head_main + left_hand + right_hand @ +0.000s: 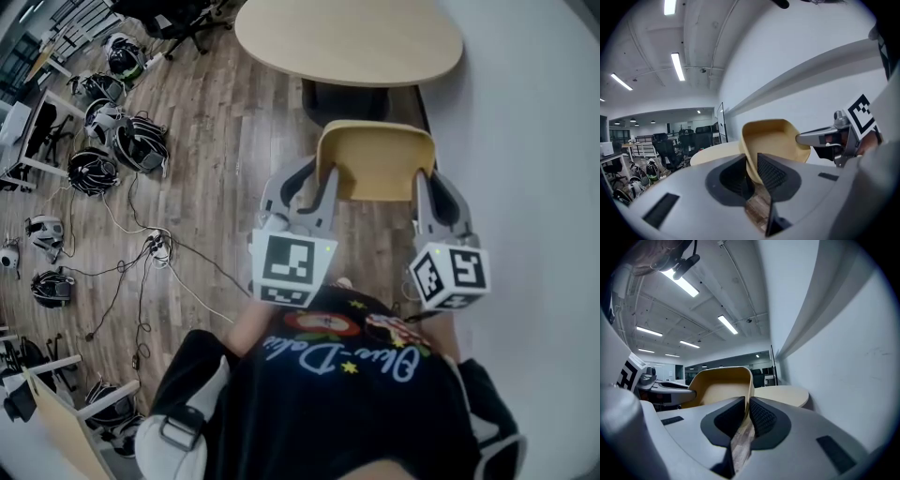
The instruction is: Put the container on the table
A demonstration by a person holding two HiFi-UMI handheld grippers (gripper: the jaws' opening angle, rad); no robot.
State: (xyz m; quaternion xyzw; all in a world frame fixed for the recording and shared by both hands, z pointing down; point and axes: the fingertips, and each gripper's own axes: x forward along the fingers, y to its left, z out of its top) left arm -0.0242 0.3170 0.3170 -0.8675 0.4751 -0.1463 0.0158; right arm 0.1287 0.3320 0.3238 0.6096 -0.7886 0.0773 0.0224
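Your left gripper [753,171] had its jaws pinched on one side wall of the container [774,140], with the thin wall caught between the ribbed pads just below the rim. Your right gripper [746,409] had its jaws pressed the same way on the opposite wall. Between the two pairs of jaws the container hung in the air, carried by nothing else.

What both gripper views showed of its inside was bare tan wall and bottom, with nothing lying in it. It looked like a stiff, thin-walled moulded tub, probably light for its bulk. Its smooth sides could slide in the pads if you loosened either pinch. Two holds on opposite walls near the rim seemed the right places, since one hold alone would likely let it swing.

Ahead of the jaws, beyond the container's far wall, stood the round pale surface [347,42], apart from the container. Below the jaws lay the wooden floor [216,122]. Well off to the left jaws' side were helmets [117,141] and cables [141,272].
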